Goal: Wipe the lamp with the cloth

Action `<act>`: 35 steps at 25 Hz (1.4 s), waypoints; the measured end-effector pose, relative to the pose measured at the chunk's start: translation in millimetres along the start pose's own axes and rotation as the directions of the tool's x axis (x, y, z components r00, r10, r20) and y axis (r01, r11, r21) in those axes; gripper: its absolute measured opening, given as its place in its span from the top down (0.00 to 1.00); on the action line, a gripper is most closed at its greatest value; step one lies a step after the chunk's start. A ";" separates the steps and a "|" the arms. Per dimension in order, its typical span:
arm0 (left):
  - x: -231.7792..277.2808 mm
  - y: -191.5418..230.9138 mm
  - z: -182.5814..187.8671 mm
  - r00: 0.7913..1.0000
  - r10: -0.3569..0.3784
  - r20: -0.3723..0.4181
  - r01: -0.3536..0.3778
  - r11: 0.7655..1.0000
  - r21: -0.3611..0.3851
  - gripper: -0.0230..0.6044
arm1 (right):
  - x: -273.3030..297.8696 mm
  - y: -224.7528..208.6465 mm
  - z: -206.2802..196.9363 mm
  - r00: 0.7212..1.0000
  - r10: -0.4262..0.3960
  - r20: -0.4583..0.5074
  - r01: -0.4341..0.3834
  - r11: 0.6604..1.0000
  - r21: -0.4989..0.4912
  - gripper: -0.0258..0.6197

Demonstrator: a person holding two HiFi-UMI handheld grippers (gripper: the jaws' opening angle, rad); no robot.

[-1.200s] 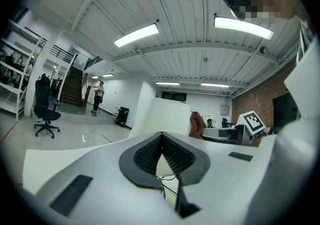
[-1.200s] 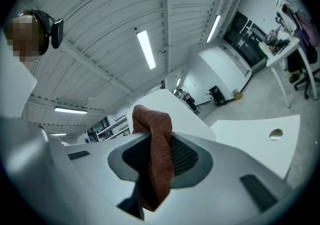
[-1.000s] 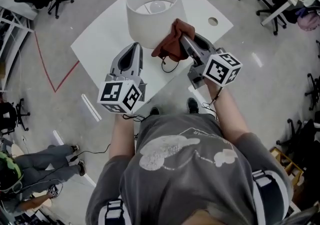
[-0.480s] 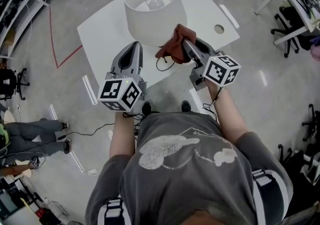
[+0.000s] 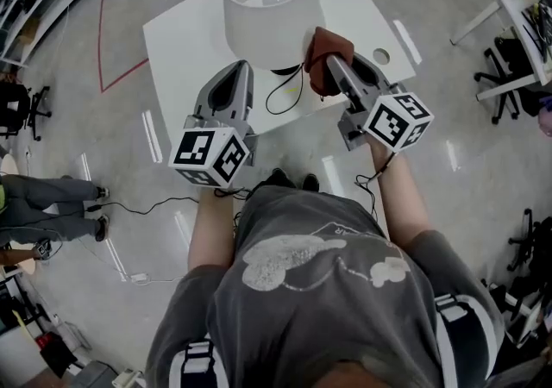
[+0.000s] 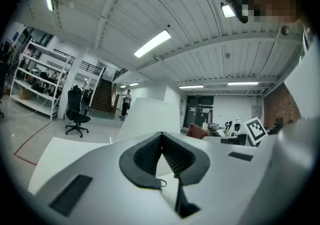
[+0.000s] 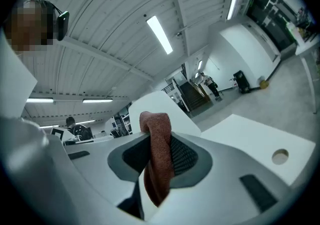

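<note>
- The right gripper [image 5: 335, 69] is squeezed shut on the cloth [image 5: 323, 59]. The right gripper view shows the reddish-brown cloth pinched between the two jaws. One bit sticks up over the tips and the rest hangs down.
- The left gripper [image 5: 241, 69] is shut too, but it holds nothing. Its jaws meet at the tips with only a small gap below them. It is held over the near edge of the desk [image 5: 183, 34].
- A thin black cord [image 5: 274, 100] lies in a loop on the desk between the two grippers.
- Just past the grippers is the lamp [image 5: 264, 10]. It stands on the white desk and has a big white shade that is open at the top.
- The cloth is right at the lower right side of the shade. I can't tell if it is touching or only just beside it.
- I think the wiping step is starting now. The cloth is picked up and brought to the lamp.
- Next, I think the right gripper should press the cloth softly on the shade and slide it along the side.
- The shade looks light, so a hard push could tip the lamp. The left gripper is near its other side and could keep it steady.
</note>
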State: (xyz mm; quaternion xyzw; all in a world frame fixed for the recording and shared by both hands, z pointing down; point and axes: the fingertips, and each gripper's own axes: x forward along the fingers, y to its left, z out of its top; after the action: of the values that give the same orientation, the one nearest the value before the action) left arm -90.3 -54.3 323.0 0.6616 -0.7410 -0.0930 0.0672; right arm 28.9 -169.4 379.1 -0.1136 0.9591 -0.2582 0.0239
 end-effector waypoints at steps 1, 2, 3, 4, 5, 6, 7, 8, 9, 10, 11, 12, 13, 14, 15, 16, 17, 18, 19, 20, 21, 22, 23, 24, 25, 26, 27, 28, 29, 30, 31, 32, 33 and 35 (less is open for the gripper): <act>0.2 0.3 5.9 1.000 -0.003 0.011 0.003 1.000 0.005 0.95 | 1.7 4.5 10.4 1.000 0.012 0.023 -0.012 1.000 -0.012 0.82; 0.9 0.8 12.6 1.000 -0.009 0.024 0.008 1.000 0.008 0.95 | 4.0 9.5 21.6 0.999 0.025 0.045 -0.024 0.999 -0.024 0.82; 1.8 1.2 19.9 0.999 -0.016 0.039 0.015 1.000 0.012 0.95 | 7.0 14.6 33.5 0.997 0.039 0.070 -0.036 0.999 -0.036 0.82; 2.9 1.5 27.5 0.998 -0.024 0.055 0.024 1.000 0.017 0.95 | 10.5 19.6 45.4 0.994 0.051 0.094 -0.047 0.998 -0.047 0.82; 4.4 1.7 34.8 0.997 -0.034 0.071 0.033 0.999 0.021 0.95 | 14.3 23.7 56.5 0.992 0.061 0.114 -0.055 0.997 -0.054 0.82; 6.0 2.1 40.7 0.996 -0.043 0.084 0.041 0.999 0.025 0.95 | 18.2 26.7 65.7 0.989 0.066 0.129 -0.060 0.997 -0.056 0.82; 7.8 2.7 44.7 0.995 -0.050 0.092 0.047 0.999 0.027 0.95 | 22.0 28.2 72.7 0.988 0.067 0.138 -0.060 0.997 -0.058 0.82; 9.3 3.5 46.8 0.994 -0.055 0.094 0.053 0.998 0.028 0.95 | 25.7 28.6 77.2 0.988 0.063 0.142 -0.054 0.997 -0.064 0.82; 10.3 4.5 47.6 0.994 -0.061 0.091 0.059 0.998 0.030 0.95 | 29.3 28.2 79.4 0.989 0.053 0.141 -0.043 0.996 -0.073 0.82; 11.1 5.9 47.5 0.994 -0.067 0.086 0.065 0.997 0.031 0.95 | 32.9 27.1 79.9 0.990 0.039 0.137 -0.028 0.996 -0.083 0.82; 11.8 7.6 46.9 0.994 -0.073 0.080 0.071 0.997 0.029 0.95 | 36.4 25.6 79.6 0.991 0.023 0.132 -0.011 0.996 -0.091 0.82; 12.6 9.1 45.3 0.994 -0.081 0.074 0.079 0.997 0.022 0.95 | 39.3 24.3 79.5 0.991 0.008 0.131 0.005 0.996 -0.094 0.82; 13.3 9.9 43.0 0.994 -0.090 0.069 0.090 0.996 0.012 0.95 | 41.3 23.6 80.4 0.991 -0.003 0.137 0.017 0.995 -0.095 0.82; 14.1 10.2 40.4 0.993 -0.102 0.065 0.102 0.995 0.003 0.95 | 42.5 23.6 82.5 0.989 -0.012 0.147 0.027 0.995 -0.099 0.82; 15.1 10.8 37.7 0.991 -0.114 0.062 0.115 0.993 -0.002 0.95 | 43.2 23.6 85.0 0.987 -0.020 0.157 0.037 0.994 -0.105 0.82; 16.5 12.5 35.2 0.991 -0.123 0.060 0.124 0.992 -0.005 0.95 | 44.2 22.8 87.4 0.986 -0.026 0.166 0.045 0.993 -0.111 0.82; 18.3 15.3 32.6 0.990 -0.128 0.057 0.129 0.992 -0.008 0.95 | 45.7 21.4 89.9 0.984 -0.033 0.174 0.053 0.992 -0.115 0.82; 19.9 18.3 29.6 0.990 -0.130 0.054 0.131 0.991 -0.013 0.95 | 46.9 18.5 91.7 0.983 -0.041 0.180 0.063 0.991 -0.114 0.82; 21.1 20.3 26.1 0.990 -0.130 0.049 0.131 0.991 -0.017 0.95 | 46.9 13.7 91.7 0.981 -0.053 0.184 0.073 0.992 -0.104 0.82; 22.2 20.8 21.9 0.991 -0.131 0.042 0.132 0.991 -0.019 0.95 | 45.5 7.6 90.4 0.980 -0.063 0.187 0.080 0.993 -0.087 0.82; 23.7 19.7 17.2 0.991 -0.131 0.033 0.131 0.991 -0.019 0.95 | 42.9 0.7 88.7 0.980 -0.069 0.188 0.083 0.994 -0.069 0.82; 25.8 17.5 13.0 0.991 -0.129 0.026 0.129 0.991 -0.017 0.95 | 39.8 -6.4 87.5 0.979 -0.070 0.189 0.081 0.995 -0.052 0.82; 27.9 15.5 10.1 0.992 -0.124 0.020 0.124 0.992 -0.014 0.95 | 37.3 -12.6 87.1 0.980 -0.065 0.190 0.074 0.997 -0.038 0.82; 29.5 14.8 8.7 0.993 -0.115 0.019 0.115 0.993 -0.012 0.95 | 36.1 -17.4 87.2 0.980 -0.055 0.190 0.062 0.998 -0.029 0.82; 30.0 15.8 8.5 0.995 -0.102 0.021 0.103 0.995 -0.010 0.95 | 36.6 -20.9 86.8 0.981 -0.043 0.188 0.048 0.999 -0.023 0.82; 29.6 18.5 8.9 0.996 -0.088 0.023 0.088 0.996 -0.009 0.95 | 38.5 -23.7 85.5 0.983 -0.031 0.182 0.035 0.999 -0.019 0.82; 28.9 22.1 9.4 0.997 -0.072 0.026 0.072 0.997 -0.007 0.95 | 41.2 -26.6 83.4 0.985 -0.022 0.173 0.025 1.000 -0.014 0.82; 28.4 25.7 9.7 0.998 -0.055 0.028 0.055 0.998 -0.006 0.95 | 44.1 -30.4 80.7 0.987 -0.017 0.161 0.019 1.000 -0.007 0.82; 28.2 28.9 9.4 0.999 -0.037 0.030 0.038 0.999 -0.005 0.95 | 46.7 -35.5 77.5 0.989 -0.017 0.146 0.017 1.000 0.001 0.82; 28.2 31.3 7.9 0.999 -0.018 0.030 0.019 1.000 -0.008 0.95 | 49.1 -41.5 73.5 0.992 -0.020 0.127 0.019 1.000 0.011 0.82; 28.0 33.1 4.9 1.000 0.003 0.027 -0.003 1.000 -0.013 0.95 | 51.3 -47.8 68.6 0.994 -0.022 0.105 0.020 1.000 0.023 0.82; 27.4 34.4 0.1 0.999 0.028 0.021 -0.027 0.999 -0.020 0.95 | 53.2 -53.5 62.9 0.997 -0.020 0.080 0.018 0.999 0.034 0.82; 26.3 35.2 -5.8 0.998 0.055 0.011 -0.055 0.998 -0.028 0.95 | 54.7 -58.4 56.9 0.999 -0.014 0.052 0.011 0.999 0.043 0.82; 25.4 34.5 -16.9 0.994 0.107 -0.006 -0.107 0.993 -0.042 0.95 | 56.7 -68.4 45.8 1.000 0.009 -0.001 -0.009 0.998 0.054 0.82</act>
State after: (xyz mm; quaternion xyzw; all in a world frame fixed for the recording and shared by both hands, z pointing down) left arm -122.8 -76.6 346.7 0.6196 -0.7731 -0.1037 0.0878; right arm -7.5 -262.4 374.4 -0.1086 0.9523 -0.2840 0.0273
